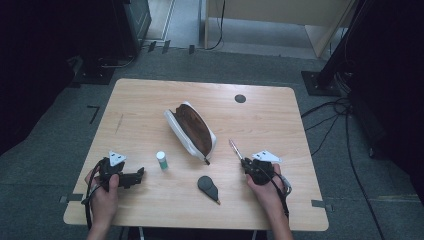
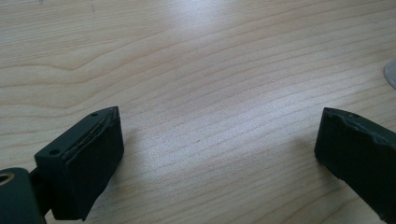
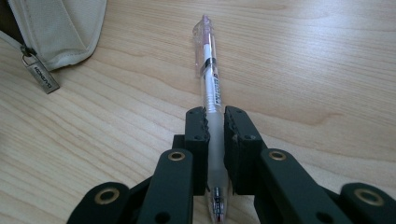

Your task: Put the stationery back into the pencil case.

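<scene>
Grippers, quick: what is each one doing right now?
Left gripper: open, holding nothing, above the table.
Right gripper: closed on the pen.

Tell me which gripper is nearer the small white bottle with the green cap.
Left. The left gripper lies just left of the bottle, jaws open and pointing toward it. The right gripper, shut on the pen, sits well to the bottle's right, beyond the pencil case.
</scene>
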